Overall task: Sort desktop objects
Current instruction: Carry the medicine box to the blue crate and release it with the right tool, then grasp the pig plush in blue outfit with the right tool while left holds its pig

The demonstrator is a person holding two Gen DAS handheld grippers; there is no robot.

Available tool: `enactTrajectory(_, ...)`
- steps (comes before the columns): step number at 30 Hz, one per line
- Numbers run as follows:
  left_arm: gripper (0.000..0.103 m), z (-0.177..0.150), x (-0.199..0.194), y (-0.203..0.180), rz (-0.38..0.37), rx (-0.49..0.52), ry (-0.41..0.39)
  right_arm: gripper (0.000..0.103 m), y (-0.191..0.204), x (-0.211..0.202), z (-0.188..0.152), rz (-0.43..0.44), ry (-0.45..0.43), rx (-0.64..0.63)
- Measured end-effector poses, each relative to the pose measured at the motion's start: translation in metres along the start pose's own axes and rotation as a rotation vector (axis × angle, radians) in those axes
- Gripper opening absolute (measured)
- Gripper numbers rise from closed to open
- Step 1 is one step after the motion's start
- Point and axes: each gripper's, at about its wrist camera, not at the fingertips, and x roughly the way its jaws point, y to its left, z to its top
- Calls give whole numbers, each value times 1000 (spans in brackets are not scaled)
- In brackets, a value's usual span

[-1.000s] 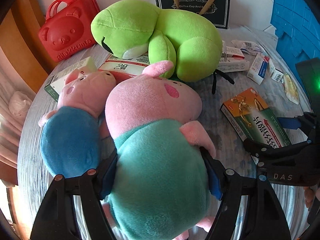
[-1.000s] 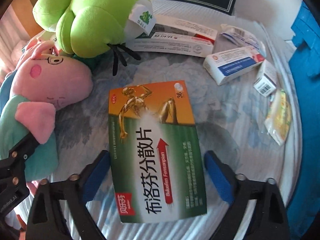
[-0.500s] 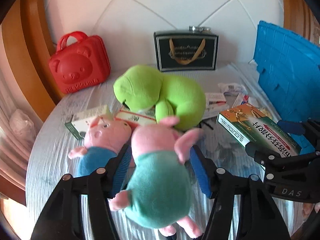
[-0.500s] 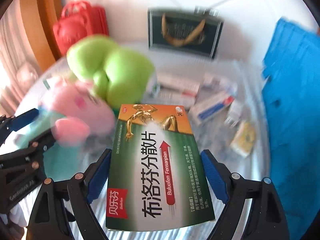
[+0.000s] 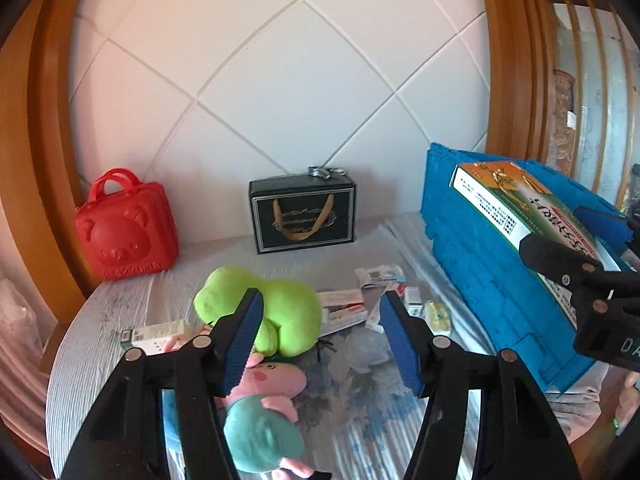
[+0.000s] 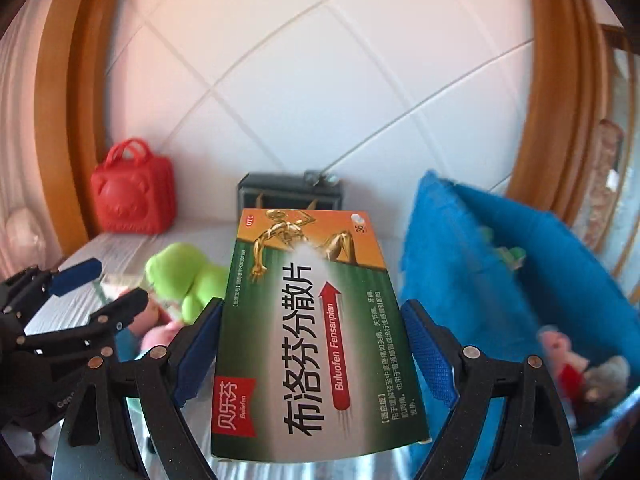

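My right gripper (image 6: 312,344) is shut on a green and orange medicine box (image 6: 312,320) and holds it high in the air, beside the blue crate (image 6: 520,288); the box also shows in the left wrist view (image 5: 516,208). My left gripper (image 5: 320,340) is open and empty, raised above the table. Below it lies the pink pig plush in a teal shirt (image 5: 260,420). A green frog plush (image 5: 272,316) lies behind it.
A red bear case (image 5: 126,228) and a black gift box (image 5: 302,212) stand at the back wall. Several small medicine boxes and packets (image 5: 372,300) lie on the grey tablecloth. The blue crate (image 5: 492,280) stands at the right, with plush toys inside (image 6: 580,376).
My left gripper has let go of the teal-shirted pig plush, opened and risen away from the table. My right gripper has lifted the medicine box up and toward the blue crate.
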Motion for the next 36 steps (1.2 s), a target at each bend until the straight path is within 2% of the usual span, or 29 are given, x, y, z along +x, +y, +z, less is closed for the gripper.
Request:
enactTrajectory(4,60,20,-11,-57,-89,46,-57,88,-45,-35,6,-99,-71,38)
enactTrajectory(9,60,38,-20,-137,-163,93,-110,88,-123,-56,-6,-236,-89,73)
enactTrajectory(14,60,44,-16,-188,-160,106,-105,88,-196,-41,-17,-367,-61,85)
enactTrajectory(18,60,40,-10,-194,-109,86,-69,91,-226,-18,-24,-417,-34,100)
enactTrajectory(20,64,37,-7,-186,-66,74,-50,103,-230,-15,-28,-416,-23,113)
enactTrajectory(23,75,28,-1,-164,3,44,-16,103,-229,-12,-31,-367,-25,137)
enactTrajectory(26,75,12,4,-129,68,17,39,103,-212,-8,-31,-301,-26,119)
enactTrajectory(30,75,-18,13,-64,152,-26,134,103,-181,-6,-29,-178,-39,103)
enactTrajectory(33,75,-42,19,-12,198,-55,219,103,-146,-2,-22,-101,-44,96)
enactTrajectory(36,75,-64,27,37,206,-99,295,103,-109,5,-17,-51,-33,74)
